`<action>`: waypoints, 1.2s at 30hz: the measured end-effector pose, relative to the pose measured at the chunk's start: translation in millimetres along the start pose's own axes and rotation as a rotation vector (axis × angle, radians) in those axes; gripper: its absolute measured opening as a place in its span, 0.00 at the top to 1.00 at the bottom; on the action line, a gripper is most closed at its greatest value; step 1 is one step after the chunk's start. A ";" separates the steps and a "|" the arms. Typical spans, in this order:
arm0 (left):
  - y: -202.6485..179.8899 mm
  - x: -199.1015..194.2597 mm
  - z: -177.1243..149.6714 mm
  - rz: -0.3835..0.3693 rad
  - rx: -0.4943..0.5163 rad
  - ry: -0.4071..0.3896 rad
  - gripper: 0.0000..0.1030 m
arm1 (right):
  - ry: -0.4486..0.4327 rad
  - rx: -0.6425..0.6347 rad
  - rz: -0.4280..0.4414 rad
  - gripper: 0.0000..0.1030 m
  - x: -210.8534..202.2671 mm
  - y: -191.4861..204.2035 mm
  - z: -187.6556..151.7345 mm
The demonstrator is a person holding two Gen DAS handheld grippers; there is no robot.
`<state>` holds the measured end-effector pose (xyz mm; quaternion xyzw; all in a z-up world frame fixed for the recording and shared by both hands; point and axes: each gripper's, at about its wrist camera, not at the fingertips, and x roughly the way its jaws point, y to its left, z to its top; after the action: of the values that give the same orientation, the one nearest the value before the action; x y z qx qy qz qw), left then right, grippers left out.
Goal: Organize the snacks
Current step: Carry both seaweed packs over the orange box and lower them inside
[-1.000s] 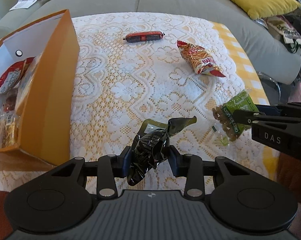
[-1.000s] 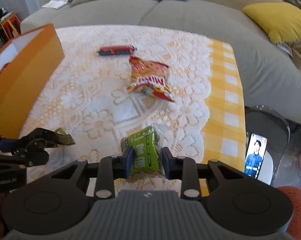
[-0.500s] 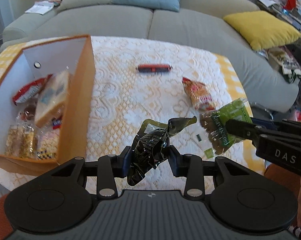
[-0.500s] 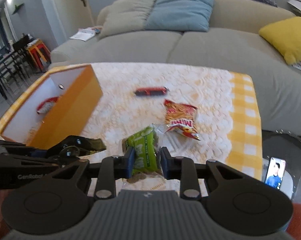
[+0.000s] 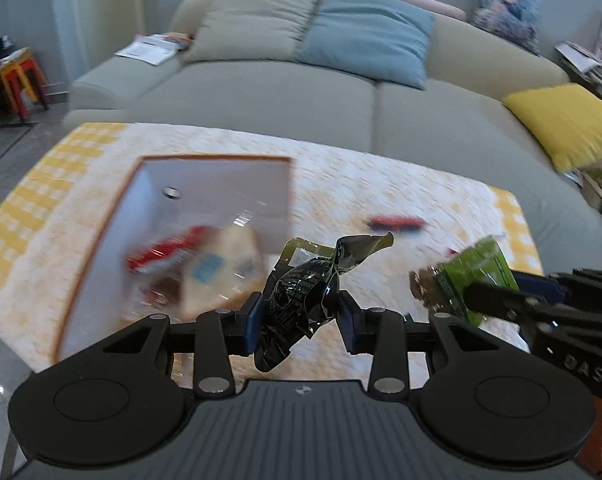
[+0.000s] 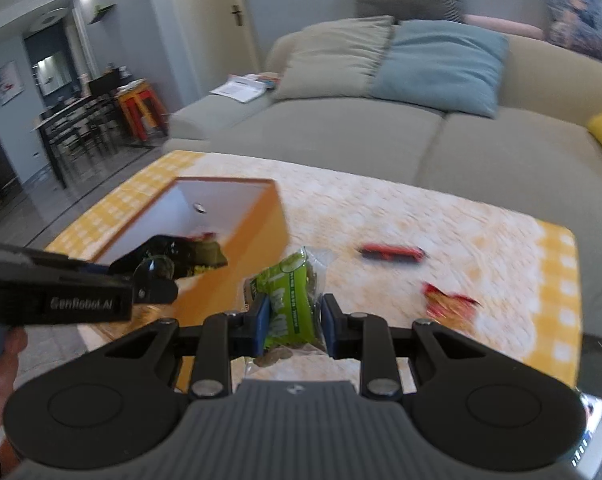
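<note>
Left gripper [image 5: 301, 322]: jaws pressed in on a crumpled dark foil packet [image 5: 301, 296], pinched at its waist, with the twisted top flaring up and right above the pads. Held clear of the cloth, lower centre of the left wrist view. In the right wrist view the same packet sits at middle left, over the near corner of the orange box [image 6: 257, 240].

Right gripper [image 6: 293, 324]: jaws clamped on a green snack bag [image 6: 291, 304], gripped across its middle, with the clear end and its brownish contents sagging below the pads. Also airborne, lower centre of the right wrist view; at right of the left wrist view it hangs beside the dark packet, apart from it.

Judgement: both packs are carried high so they clear the box wall on the way in. The mid-body pinches keep the limp bags from sliding out.

Box: white inside, open top, centre left of both views. Already holds a red-and-white pack [image 5: 165, 252] and a pale packet [image 5: 221, 268]; details are blurred.

Left on the lace tablecloth [image 6: 441, 224]: a red stick-shaped snack [image 6: 393, 254] at centre right, and a red chip bag [image 6: 447, 304] below it. Neither lies in the path.

In the way: the near orange wall, and the two tools crowding one opening. Sofa [image 6: 361, 136] with cushions beyond, upper frame.
</note>
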<state>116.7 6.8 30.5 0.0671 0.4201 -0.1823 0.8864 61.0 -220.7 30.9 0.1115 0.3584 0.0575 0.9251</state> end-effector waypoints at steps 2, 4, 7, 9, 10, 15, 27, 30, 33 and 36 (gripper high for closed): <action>17.5 1.4 9.9 0.031 -0.011 -0.003 0.58 | 0.005 -0.009 0.043 0.75 8.8 9.6 10.0; 31.3 4.5 17.8 0.060 -0.014 -0.002 0.58 | 0.012 -0.031 0.080 0.75 19.8 21.3 20.9; 50.6 12.2 27.0 0.106 -0.018 0.009 0.58 | 0.025 -0.070 0.128 0.75 37.5 41.1 33.9; 60.5 20.4 30.1 0.132 -0.014 0.028 0.58 | 0.041 -0.093 0.160 0.75 51.7 53.0 41.7; 65.2 26.0 30.7 0.144 -0.014 0.045 0.58 | 0.050 -0.108 0.171 0.75 59.0 58.6 44.4; 86.4 59.7 23.6 0.178 -0.012 0.165 0.58 | 0.162 -0.204 0.239 0.75 102.5 88.1 45.0; 117.7 106.4 -12.1 0.178 -0.039 0.359 0.57 | 0.457 -0.388 0.303 0.75 181.9 131.6 27.3; 116.3 110.5 -14.5 0.190 -0.017 0.375 0.57 | 0.503 -0.413 0.287 0.75 195.9 135.9 21.3; 112.6 117.7 -15.3 0.200 0.017 0.399 0.57 | 0.531 -0.434 0.266 0.75 207.5 139.1 16.3; 113.0 122.3 -17.1 0.197 0.015 0.428 0.57 | 0.515 -0.490 0.242 0.74 210.1 144.9 13.5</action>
<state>218.3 83.3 -78.4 0.1516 0.5883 -0.0799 0.7903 221.1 -43.4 -60.1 -0.0899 0.5391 0.2768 0.7904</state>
